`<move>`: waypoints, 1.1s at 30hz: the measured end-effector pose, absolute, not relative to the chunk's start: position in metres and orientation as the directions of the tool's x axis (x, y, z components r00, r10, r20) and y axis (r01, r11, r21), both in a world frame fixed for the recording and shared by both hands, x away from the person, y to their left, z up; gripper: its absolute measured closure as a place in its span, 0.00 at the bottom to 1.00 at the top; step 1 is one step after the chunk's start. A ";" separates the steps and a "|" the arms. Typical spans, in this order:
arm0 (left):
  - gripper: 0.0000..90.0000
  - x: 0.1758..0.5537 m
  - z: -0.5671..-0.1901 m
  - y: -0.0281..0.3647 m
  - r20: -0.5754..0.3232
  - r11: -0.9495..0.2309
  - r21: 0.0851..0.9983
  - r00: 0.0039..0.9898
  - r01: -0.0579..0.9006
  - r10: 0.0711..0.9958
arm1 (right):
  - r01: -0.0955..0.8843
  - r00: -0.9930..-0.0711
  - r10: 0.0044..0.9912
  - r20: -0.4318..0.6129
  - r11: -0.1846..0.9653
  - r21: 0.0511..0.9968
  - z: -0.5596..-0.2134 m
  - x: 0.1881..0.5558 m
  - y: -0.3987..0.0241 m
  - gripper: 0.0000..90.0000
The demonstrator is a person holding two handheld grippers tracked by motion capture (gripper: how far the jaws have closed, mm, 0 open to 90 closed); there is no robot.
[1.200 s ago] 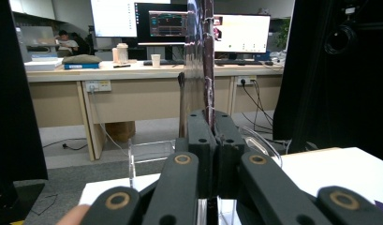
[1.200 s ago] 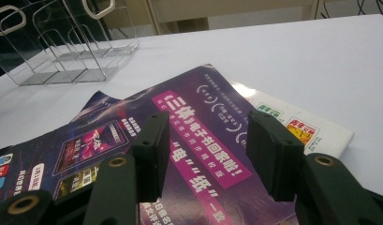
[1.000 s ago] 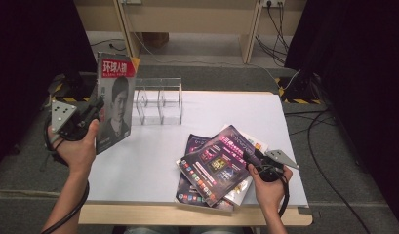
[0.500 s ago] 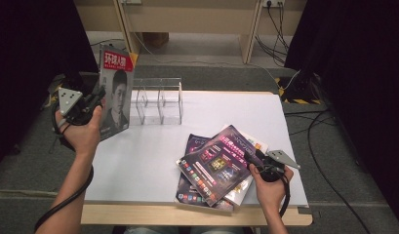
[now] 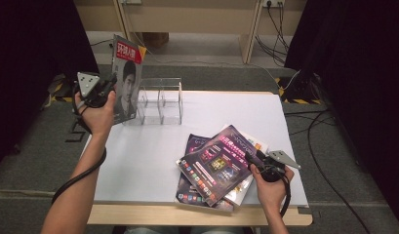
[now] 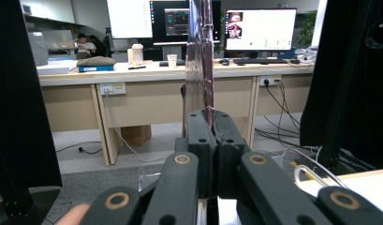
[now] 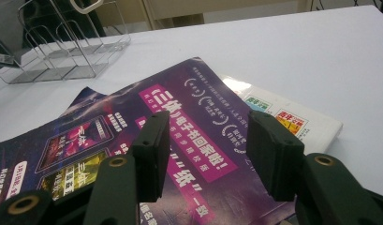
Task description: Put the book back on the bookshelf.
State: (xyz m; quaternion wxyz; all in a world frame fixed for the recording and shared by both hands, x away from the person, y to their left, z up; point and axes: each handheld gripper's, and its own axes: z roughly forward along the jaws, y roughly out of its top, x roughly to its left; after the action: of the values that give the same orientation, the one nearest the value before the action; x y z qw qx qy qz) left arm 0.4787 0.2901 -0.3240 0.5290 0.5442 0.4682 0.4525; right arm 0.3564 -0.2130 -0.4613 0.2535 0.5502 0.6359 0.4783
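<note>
Red-topped magazine (image 5: 125, 78) stands upright, pinched at its edge in the left gripper (image 6: 211, 140) just left of the clear acrylic rack (image 5: 160, 100), while the right gripper (image 7: 205, 154) hovers spread over the purple magazine (image 5: 217, 162).

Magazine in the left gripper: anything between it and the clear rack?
Nothing visible. The left gripper holds the magazine upright at the table's far left edge, just left of the clear rack. The gap between them looks free; the other magazines lie near the right gripper.
</note>
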 end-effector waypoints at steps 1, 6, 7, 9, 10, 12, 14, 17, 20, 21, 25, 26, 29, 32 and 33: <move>0.97 0.485 -0.327 0.289 0.005 -0.010 0.999 0.145 0.034 0.989 | 0.458 -0.266 0.942 0.205 -0.064 0.887 -0.461 0.356 -0.213 0.56; 0.97 0.494 -0.335 0.291 -0.009 0.005 0.999 0.130 0.033 0.991 | 0.462 -0.262 0.942 0.211 -0.070 0.884 -0.462 0.356 -0.215 0.56; 0.97 0.495 -0.338 0.295 -0.027 0.024 0.999 0.118 0.028 0.993 | 0.461 -0.264 0.942 0.206 -0.064 0.885 -0.463 0.356 -0.216 0.56; 0.97 0.493 -0.340 0.299 -0.032 0.029 0.999 0.106 0.026 0.994 | 0.461 -0.264 0.942 0.205 -0.063 0.885 -0.463 0.356 -0.216 0.57; 0.96 0.493 -0.340 0.299 -0.032 0.029 0.999 0.106 0.026 0.994 | 0.461 -0.264 0.942 0.205 -0.063 0.885 -0.463 0.356 -0.216 0.57; 0.96 0.491 -0.344 0.304 -0.034 0.031 0.999 0.098 0.030 0.995 | 0.463 -0.265 0.942 0.205 -0.062 0.884 -0.463 0.355 -0.217 0.57; 0.96 0.485 -0.352 0.314 -0.057 0.054 0.998 0.086 0.028 0.995 | 0.464 -0.266 0.942 0.206 -0.062 0.884 -0.463 0.356 -0.216 0.57; 0.96 0.480 -0.359 0.321 -0.064 0.062 0.998 0.077 0.031 0.995 | 0.465 -0.269 0.941 0.206 -0.060 0.883 -0.463 0.356 -0.214 0.57; 0.95 0.475 -0.366 0.328 -0.080 0.078 0.996 0.060 0.042 0.995 | 0.467 -0.270 0.941 0.203 -0.056 0.883 -0.463 0.356 -0.214 0.57; 0.95 0.474 -0.368 0.331 -0.091 0.088 0.995 0.061 0.045 0.994 | 0.469 -0.271 0.940 0.207 -0.059 0.881 -0.464 0.356 -0.213 0.57; 0.95 0.469 -0.375 0.336 -0.093 0.090 0.995 0.065 0.049 0.994 | 0.473 -0.274 0.939 0.207 -0.056 0.879 -0.464 0.356 -0.212 0.57; 0.95 0.469 -0.375 0.336 -0.092 0.088 0.995 0.068 0.052 0.993 | 0.474 -0.275 0.938 0.209 -0.057 0.879 -0.465 0.357 -0.211 0.57; 0.93 0.467 -0.375 0.336 -0.086 0.081 0.995 0.070 0.062 0.994 | 0.477 -0.277 0.938 0.210 -0.056 0.877 -0.465 0.356 -0.211 0.57; 0.92 0.465 -0.374 0.335 -0.087 0.082 0.994 0.074 0.065 0.993 | 0.475 -0.277 0.938 0.209 -0.055 0.878 -0.464 0.356 -0.211 0.56; 0.91 0.463 -0.373 0.335 -0.080 0.075 0.994 0.065 0.076 0.995 | 0.475 -0.276 0.938 0.209 -0.056 0.878 -0.464 0.356 -0.212 0.56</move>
State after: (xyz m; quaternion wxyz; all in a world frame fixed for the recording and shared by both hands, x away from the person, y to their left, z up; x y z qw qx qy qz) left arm 0.4635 0.3351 -0.3732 0.5172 0.5149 0.5199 0.4441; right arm 0.3563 -0.2116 -0.4642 0.2439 0.5498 0.6424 0.4749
